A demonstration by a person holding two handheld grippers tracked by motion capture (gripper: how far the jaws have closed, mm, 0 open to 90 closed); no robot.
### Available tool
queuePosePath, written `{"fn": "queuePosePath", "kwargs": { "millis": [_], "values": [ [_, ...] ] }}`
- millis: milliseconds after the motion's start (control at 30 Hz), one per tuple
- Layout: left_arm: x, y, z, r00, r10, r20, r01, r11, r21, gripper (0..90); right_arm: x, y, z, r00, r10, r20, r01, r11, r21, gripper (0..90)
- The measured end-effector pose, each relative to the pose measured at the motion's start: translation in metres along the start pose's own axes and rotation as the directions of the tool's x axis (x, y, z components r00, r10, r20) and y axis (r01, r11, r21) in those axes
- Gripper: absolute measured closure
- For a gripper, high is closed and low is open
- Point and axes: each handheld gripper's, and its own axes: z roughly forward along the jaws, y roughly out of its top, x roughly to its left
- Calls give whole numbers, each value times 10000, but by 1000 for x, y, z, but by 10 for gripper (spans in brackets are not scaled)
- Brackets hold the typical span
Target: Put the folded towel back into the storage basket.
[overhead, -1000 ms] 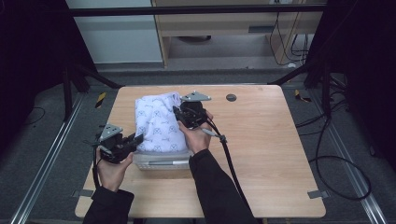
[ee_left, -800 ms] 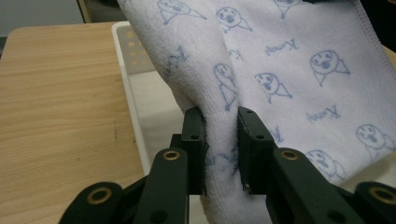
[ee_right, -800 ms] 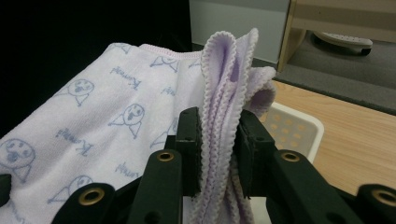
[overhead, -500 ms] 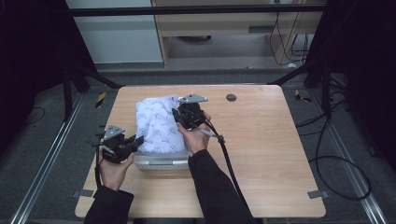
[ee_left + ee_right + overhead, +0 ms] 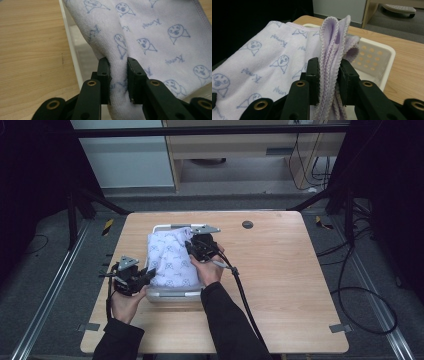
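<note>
A pale lilac towel printed with small blue cartoon faces lies draped over a white perforated plastic basket on the left half of the wooden table, with a small dark round disc near the far edge and nothing crowding the work. The left tongs are clamped on a bunched fold of the towel at the basket's left rim, and the right tongs are clamped on its gathered scalloped hem over the basket's far right part. Since a second ago the right tongs have sunk slightly toward the basket, while the left have hardly shifted.
</note>
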Motion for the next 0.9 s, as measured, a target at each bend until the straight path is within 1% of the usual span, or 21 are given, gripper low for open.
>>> {"fn": "queuePosePath", "kwargs": {
  "millis": [200, 400, 467, 633, 833, 900],
  "values": [
    [1, -3, 6, 10000, 2, -68, -1, 9998, 186, 738, -2, -6, 6, 10000, 89, -5, -89, 9999, 120, 727],
    [1, -6, 11, 9999, 34, -144, -29, 9994, 347, 737, -2, -10, 10, 10000, 36, 47, -37, 9997, 260, 724],
    [1, -7, 12, 9999, 33, -144, -28, 9993, 372, 737, -3, -12, 12, 10000, 85, 33, -86, 9994, 330, 722],
    [1, -10, 18, 9997, 115, -222, -101, 9981, 608, 736, -3, -15, 16, 10000, 2, 53, -4, 9989, 470, 720],
    [1, -12, 22, 9995, 156, -277, -134, 9970, 764, 734, -4, -20, 21, 10000, 25, 93, -32, 9978, 669, 719],
    [1, -12, 23, 9995, 159, -275, -137, 9967, 796, 731, -4, -20, 21, 9999, -66, 143, 56, 9977, 673, 718]
  ]
}}
